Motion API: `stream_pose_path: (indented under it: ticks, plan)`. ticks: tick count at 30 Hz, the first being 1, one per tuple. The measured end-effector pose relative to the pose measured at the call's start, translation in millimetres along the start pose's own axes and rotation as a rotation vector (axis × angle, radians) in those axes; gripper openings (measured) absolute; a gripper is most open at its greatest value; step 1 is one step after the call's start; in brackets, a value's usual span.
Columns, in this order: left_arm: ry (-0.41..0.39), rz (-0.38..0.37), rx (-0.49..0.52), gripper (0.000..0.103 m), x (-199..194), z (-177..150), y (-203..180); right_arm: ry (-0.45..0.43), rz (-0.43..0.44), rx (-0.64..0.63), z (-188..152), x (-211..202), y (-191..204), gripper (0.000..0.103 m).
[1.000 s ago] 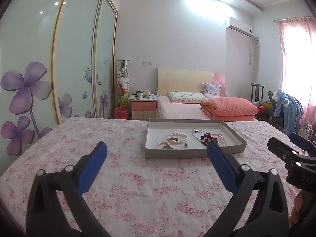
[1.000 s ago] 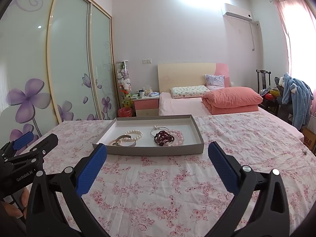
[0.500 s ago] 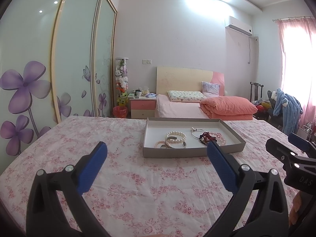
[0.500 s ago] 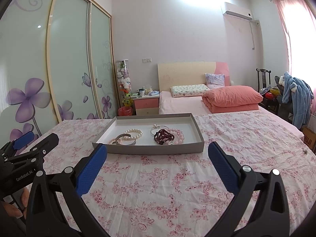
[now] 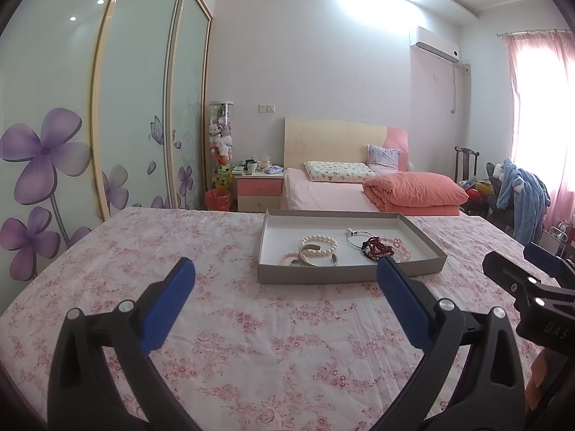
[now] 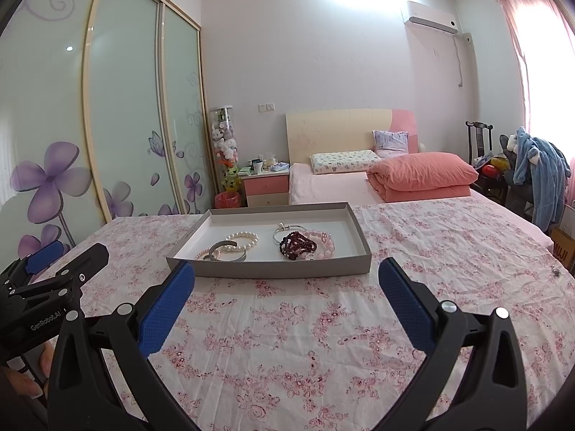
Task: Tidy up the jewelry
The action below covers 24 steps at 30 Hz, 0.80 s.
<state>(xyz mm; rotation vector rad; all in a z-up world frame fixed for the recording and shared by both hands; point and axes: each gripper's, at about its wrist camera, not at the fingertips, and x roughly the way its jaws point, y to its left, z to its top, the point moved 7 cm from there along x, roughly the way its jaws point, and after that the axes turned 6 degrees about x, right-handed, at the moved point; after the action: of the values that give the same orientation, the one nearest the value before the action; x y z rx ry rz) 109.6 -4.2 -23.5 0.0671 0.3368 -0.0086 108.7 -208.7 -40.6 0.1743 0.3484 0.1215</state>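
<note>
A shallow grey tray [image 5: 345, 274] [image 6: 273, 269] lies on the pink floral bedspread [image 5: 251, 323]. Inside lie a white pearl bracelet [image 5: 319, 242] [image 6: 244, 240], a silver cuff [image 5: 316, 259] [image 6: 224, 253], a thin silver bangle [image 5: 359, 239], a dark red bead bracelet [image 5: 377, 248] [image 6: 296, 246] and a pink bead bracelet [image 5: 399, 248] [image 6: 325, 242]. My left gripper [image 5: 285, 280] is open and empty, short of the tray. My right gripper [image 6: 285, 280] is open and empty, also short of the tray. Each gripper shows at the edge of the other's view [image 5: 528, 280] [image 6: 54, 276].
A second bed with an orange quilt [image 6: 420, 176] stands behind. A nightstand [image 5: 258, 190] and sliding wardrobe doors [image 5: 125, 107] are at the left. A chair with blue clothes [image 6: 539, 176] is at the right. A small dark object [image 6: 556, 272] lies on the bedspread at right.
Both views shifted slightly; the tray sits a little lower and nearer in frame. Both grippers stay open and empty.
</note>
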Motion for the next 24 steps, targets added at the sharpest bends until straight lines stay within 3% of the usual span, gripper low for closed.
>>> stream_pose_path:
  ticks: [24]
  plan:
    - [0.007, -0.004, 0.0, 0.099, 0.6, -2.4, -3.6, 0.001, 0.0, 0.001, 0.8, 0.1, 0.3, 0.101]
